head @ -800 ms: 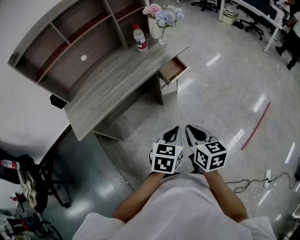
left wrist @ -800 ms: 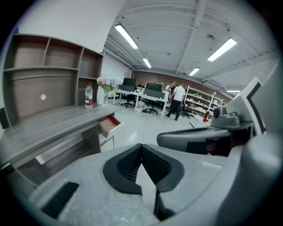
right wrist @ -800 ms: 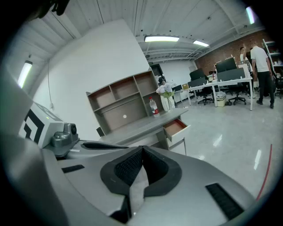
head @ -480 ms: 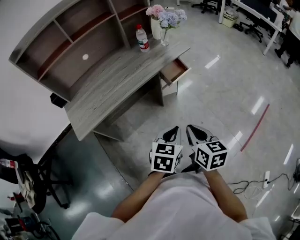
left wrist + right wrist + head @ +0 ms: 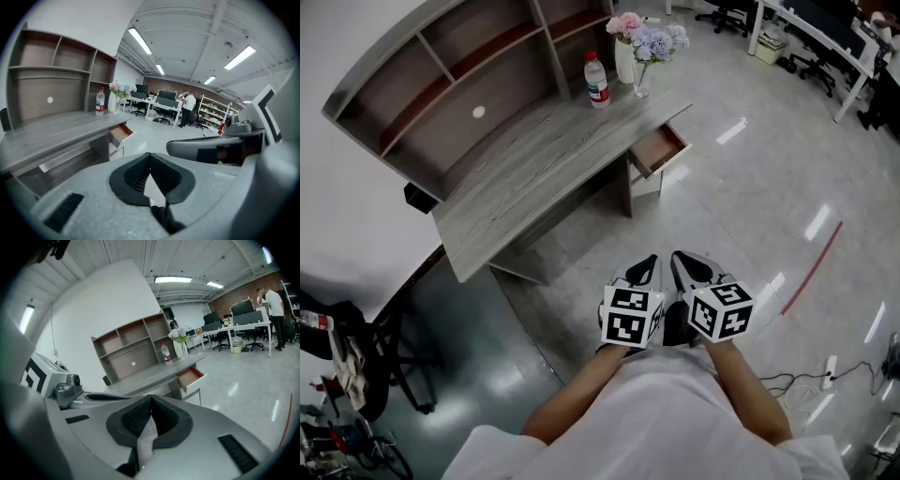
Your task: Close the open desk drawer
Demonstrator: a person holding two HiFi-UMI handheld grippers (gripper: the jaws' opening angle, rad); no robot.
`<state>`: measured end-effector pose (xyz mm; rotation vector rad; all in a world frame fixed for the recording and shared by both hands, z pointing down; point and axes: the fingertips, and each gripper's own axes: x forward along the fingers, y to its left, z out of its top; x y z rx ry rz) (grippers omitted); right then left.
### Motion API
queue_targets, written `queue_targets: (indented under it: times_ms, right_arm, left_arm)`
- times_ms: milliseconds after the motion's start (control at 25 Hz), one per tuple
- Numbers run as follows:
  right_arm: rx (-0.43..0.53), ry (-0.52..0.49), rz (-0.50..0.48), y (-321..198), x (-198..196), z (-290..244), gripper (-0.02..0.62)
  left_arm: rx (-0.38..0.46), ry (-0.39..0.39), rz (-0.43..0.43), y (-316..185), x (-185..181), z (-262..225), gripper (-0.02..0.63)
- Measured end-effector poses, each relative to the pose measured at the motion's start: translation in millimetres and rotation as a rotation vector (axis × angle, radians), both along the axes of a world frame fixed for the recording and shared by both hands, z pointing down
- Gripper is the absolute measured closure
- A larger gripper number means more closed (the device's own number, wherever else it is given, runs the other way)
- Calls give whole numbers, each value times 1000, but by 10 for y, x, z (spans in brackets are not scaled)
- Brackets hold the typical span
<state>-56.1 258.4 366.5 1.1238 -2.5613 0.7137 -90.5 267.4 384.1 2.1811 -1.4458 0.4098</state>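
Note:
The grey wooden desk (image 5: 534, 169) has a drawer (image 5: 659, 150) pulled out at its right end, its reddish inside showing. The drawer also shows in the left gripper view (image 5: 121, 133) and in the right gripper view (image 5: 191, 377), well ahead of the jaws. My left gripper (image 5: 649, 265) and right gripper (image 5: 682, 262) hang side by side over the floor, close to my body and far short of the desk. Both are shut with nothing between the pads, as the left gripper view (image 5: 150, 154) and the right gripper view (image 5: 151, 397) show.
A water bottle (image 5: 596, 80) and a vase of flowers (image 5: 642, 42) stand on the desk's far right end below a shelf hutch (image 5: 441, 84). A red line (image 5: 811, 255) and a cable with power strip (image 5: 825, 370) lie on the shiny floor at right. A black chair (image 5: 356, 366) stands at left.
The desk and drawer have shifted a little to the right and down in the head view. Both grippers stay side by side in the same place, still shut.

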Motion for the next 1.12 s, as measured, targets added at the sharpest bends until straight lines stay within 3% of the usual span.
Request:
queue_targets:
  times_ms: [360, 760, 1120]
  right_arm:
    - [-16, -17, -16, -627, 31, 61, 594]
    - [-92, -47, -1, -1403, 225, 266, 594]
    - [-146, -92, -46, -1993, 292, 374, 594]
  left_arm:
    - [-12, -5, -7, -597, 59, 50, 603]
    - [-62, -16, -23, -1377, 172, 188, 603]
    - [-97, -37, -52, -1993, 341, 268, 603]
